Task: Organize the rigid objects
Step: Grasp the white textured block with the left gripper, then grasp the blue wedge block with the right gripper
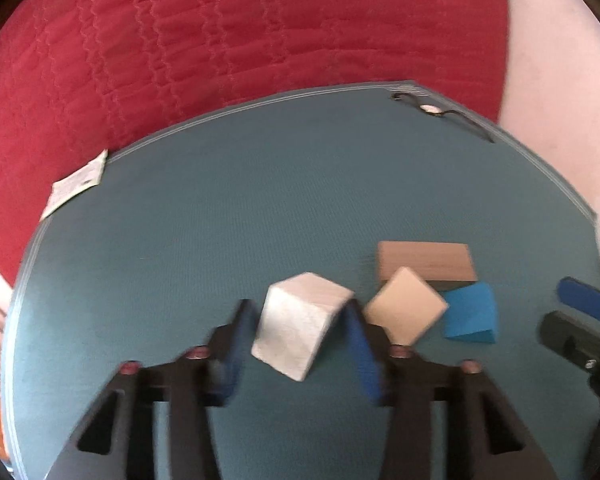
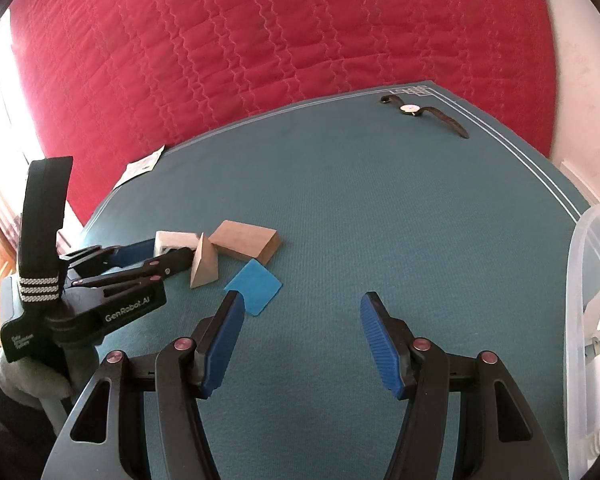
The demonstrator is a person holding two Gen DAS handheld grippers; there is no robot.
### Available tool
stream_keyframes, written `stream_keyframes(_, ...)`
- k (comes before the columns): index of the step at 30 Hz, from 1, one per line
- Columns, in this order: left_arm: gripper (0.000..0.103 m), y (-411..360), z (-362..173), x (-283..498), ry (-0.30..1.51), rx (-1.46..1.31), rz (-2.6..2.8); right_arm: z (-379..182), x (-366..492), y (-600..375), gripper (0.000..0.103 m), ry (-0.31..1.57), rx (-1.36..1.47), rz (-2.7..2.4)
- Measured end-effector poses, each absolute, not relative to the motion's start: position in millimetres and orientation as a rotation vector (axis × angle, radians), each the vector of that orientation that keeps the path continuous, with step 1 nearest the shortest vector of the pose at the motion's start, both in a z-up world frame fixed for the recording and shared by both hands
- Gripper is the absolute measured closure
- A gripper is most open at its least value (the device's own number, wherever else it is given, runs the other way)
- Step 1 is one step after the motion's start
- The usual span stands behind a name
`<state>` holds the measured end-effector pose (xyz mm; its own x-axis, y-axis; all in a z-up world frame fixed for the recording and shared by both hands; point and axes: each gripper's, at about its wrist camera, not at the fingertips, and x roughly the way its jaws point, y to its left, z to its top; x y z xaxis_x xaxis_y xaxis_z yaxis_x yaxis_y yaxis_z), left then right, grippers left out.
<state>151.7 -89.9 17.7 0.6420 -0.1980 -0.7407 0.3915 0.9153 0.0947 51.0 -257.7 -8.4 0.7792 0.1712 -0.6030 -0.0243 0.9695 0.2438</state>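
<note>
The left gripper (image 1: 300, 320) brackets, without visibly clamping, the stiff, probably light white wooden cube (image 1: 300, 324), best squeezed across flat faces; the right gripper (image 2: 302, 308), at three o'clock, gapes empty.

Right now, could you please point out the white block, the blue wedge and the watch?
White block (image 1: 296, 328): left wrist view, on its large front face.
Blue wedge (image 2: 254, 286): right wrist view, on its sloped top face.
Watch (image 2: 410, 109): right wrist view, on its dial.

Bedroom: red quilted bedspread (image 2: 260, 40)
</note>
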Motion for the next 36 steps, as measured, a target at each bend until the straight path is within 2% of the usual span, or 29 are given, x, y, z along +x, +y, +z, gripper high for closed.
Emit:
stream_keyframes(4, 0.067, -94.1, 18.4, 147.8, 0.801, 0.255, -0.349, -10.4, 52.4, -258.8, 0.041, 0.677, 0.243, 0.129)
stream_keyframes(26, 0.07, -38.8, 19.5, 89.9, 0.836, 0.022, -0.121, -13.9, 58.9, -248.9, 0.042, 0.718, 0.228, 0.263)
stream_keyframes(36, 0.07, -30.5, 16.3, 93.8, 0.835, -0.029, -0.114, 1.5, 77.3, -208.4, 0.043, 0.71, -0.069, 0.277)
